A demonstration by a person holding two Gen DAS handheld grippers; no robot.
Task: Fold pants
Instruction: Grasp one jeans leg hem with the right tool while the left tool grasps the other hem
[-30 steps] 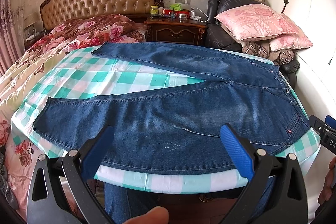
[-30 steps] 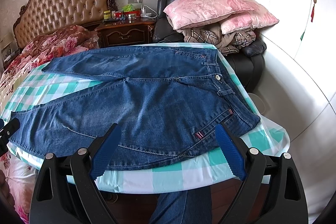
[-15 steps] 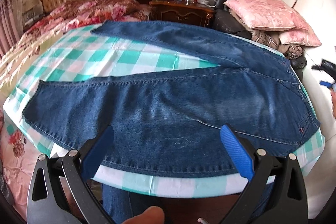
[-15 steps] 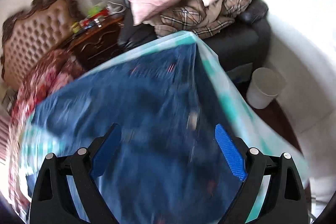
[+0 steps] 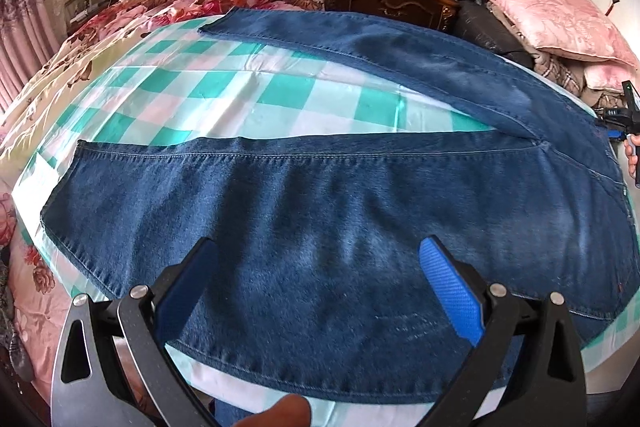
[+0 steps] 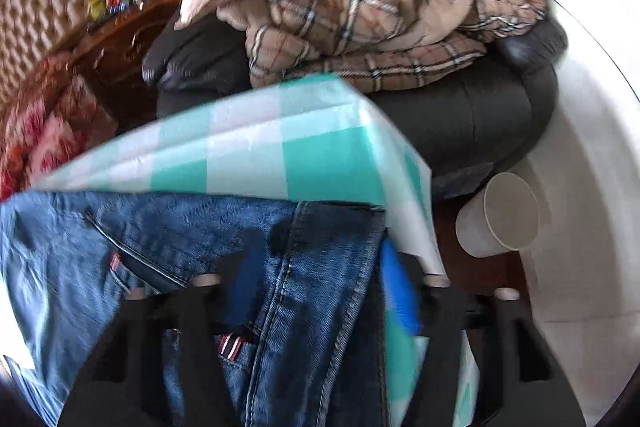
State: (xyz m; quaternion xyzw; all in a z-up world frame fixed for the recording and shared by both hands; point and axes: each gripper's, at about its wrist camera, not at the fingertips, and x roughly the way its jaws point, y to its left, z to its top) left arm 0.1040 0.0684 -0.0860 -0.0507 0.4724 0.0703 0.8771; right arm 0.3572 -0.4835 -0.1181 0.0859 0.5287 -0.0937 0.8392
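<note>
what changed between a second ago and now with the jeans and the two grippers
The right hand-held gripper swung from the near edge to the jeans' waistband end and is closing with the denim between its jaws. The left hand-held gripper came lower over the near leg, open. The jeans lie flat on the checked cloth as before.

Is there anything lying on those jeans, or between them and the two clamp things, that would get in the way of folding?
Nothing visible. The jeans lie flat on the checked cloth, bare on top. The left gripper hangs open above one leg. The right gripper is closing, with the waistband between its fingers.
</note>
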